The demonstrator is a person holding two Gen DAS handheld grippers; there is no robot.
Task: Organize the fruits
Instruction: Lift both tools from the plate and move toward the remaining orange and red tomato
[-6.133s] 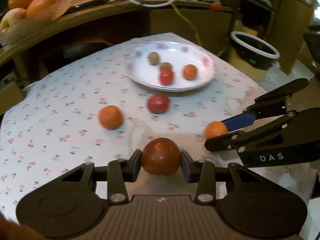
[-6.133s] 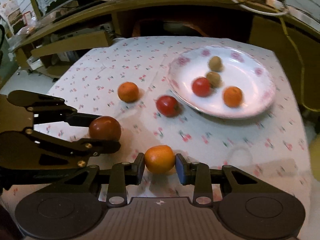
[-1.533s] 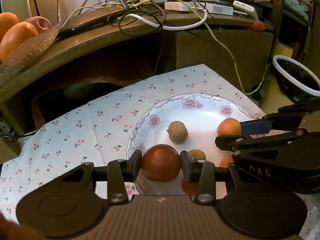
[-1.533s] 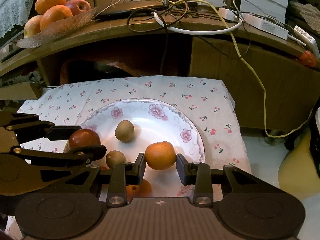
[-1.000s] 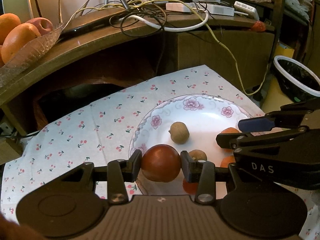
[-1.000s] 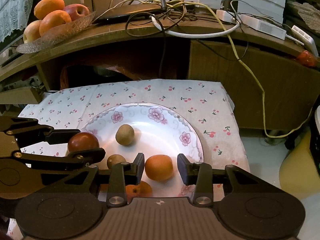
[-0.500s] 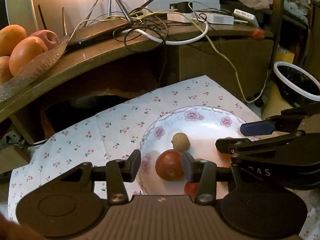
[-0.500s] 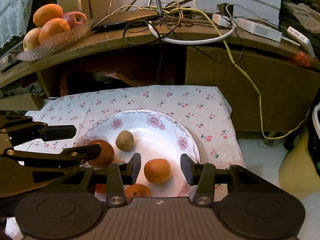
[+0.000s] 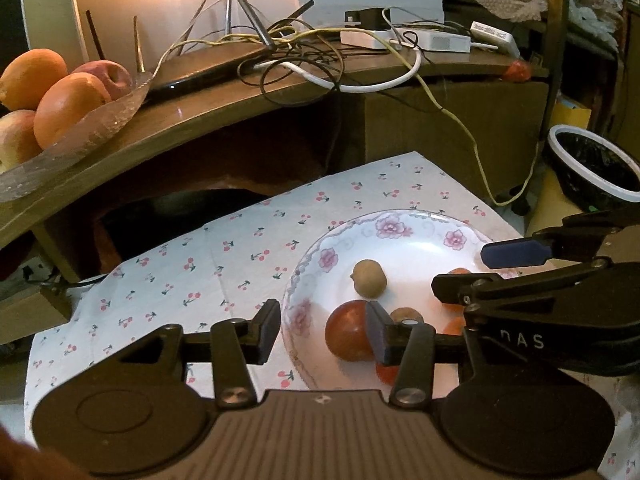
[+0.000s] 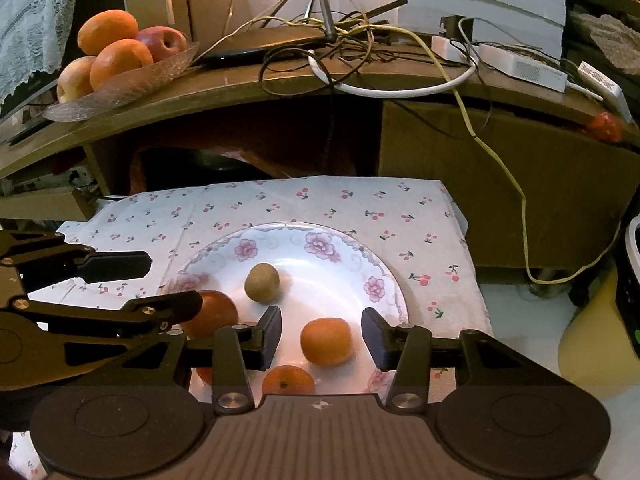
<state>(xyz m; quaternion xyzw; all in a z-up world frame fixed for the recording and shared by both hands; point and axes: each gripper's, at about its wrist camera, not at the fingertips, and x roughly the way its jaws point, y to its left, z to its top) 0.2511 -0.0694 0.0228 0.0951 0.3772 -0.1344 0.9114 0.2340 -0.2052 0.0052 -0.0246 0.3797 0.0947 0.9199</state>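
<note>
A flowered white plate (image 9: 400,216) (image 10: 304,228) on the cherry-print cloth holds several fruits. My left gripper (image 9: 322,332) is open above its left rim. A dark red fruit (image 9: 346,336) (image 10: 212,312) lies on the plate close by the gripper's right finger (image 9: 376,334). My right gripper (image 10: 322,336) is open, and an orange (image 10: 327,342) rests on the plate between its fingers, touching neither. A brown round fruit (image 9: 370,278) (image 10: 262,277) sits mid-plate, and a second orange (image 10: 288,380) lies nearer me. Each wrist view shows the other gripper (image 9: 472,270) (image 10: 160,286) alongside.
A wooden shelf behind the table carries a glass dish of oranges and apples (image 9: 60,96) (image 10: 116,56) and tangled cables (image 10: 360,60). A black bin with a white rim (image 9: 592,164) stands on the floor at the right. The table ends just right of the plate.
Both grippers have opened. The dark red fruit has left the left gripper and the orange has left the right one; both now lie on the plate.
</note>
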